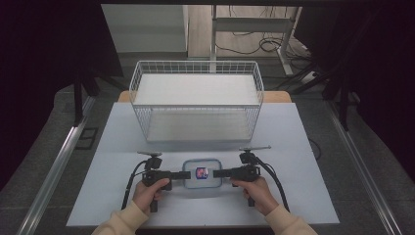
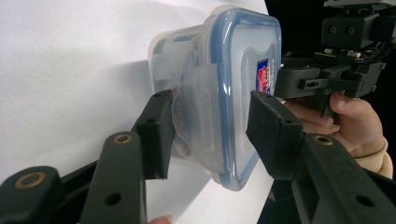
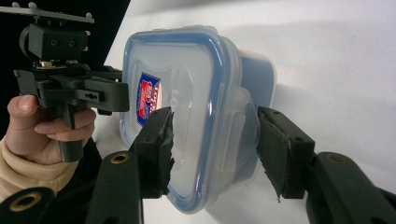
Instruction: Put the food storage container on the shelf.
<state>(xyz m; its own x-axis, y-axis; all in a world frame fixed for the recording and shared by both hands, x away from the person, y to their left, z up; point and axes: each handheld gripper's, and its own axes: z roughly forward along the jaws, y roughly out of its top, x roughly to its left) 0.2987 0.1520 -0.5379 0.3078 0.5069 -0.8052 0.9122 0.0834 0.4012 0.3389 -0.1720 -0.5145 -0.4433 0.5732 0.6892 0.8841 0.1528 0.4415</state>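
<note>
A white tabletop (image 1: 122, 147) occupies the middle of a dim room with a grey floor. At its far end stands a white wire basket (image 1: 195, 98), well apart from the work area.

Near the front edge, centred between both hands, sits a clear plastic container (image 1: 201, 173) with a blue-rimmed lid (image 2: 243, 88). The lid carries a small red and blue label (image 1: 201, 172). The container rests flat on the tabletop.

The left gripper (image 1: 178, 174) approaches level from the container's left side. In the left gripper view, its jaws straddle the clip flap (image 2: 198, 116) on that side: one pad lies against the flap below the lid, the other against the lid's top face. The jaws are clenched on the container.

The right gripper (image 1: 220, 173) approaches level from the opposite side. In the right gripper view, its jaws straddle the matching clip flap (image 3: 238, 126). One pad touches the lid's top face; the other stands just beside the flap with a small gap visible. These jaws do not yet clamp the container.

Each hand (image 1: 149, 192) wraps its gripper's handle; cream sleeves (image 1: 122, 220) enter from the bottom edge.
</note>
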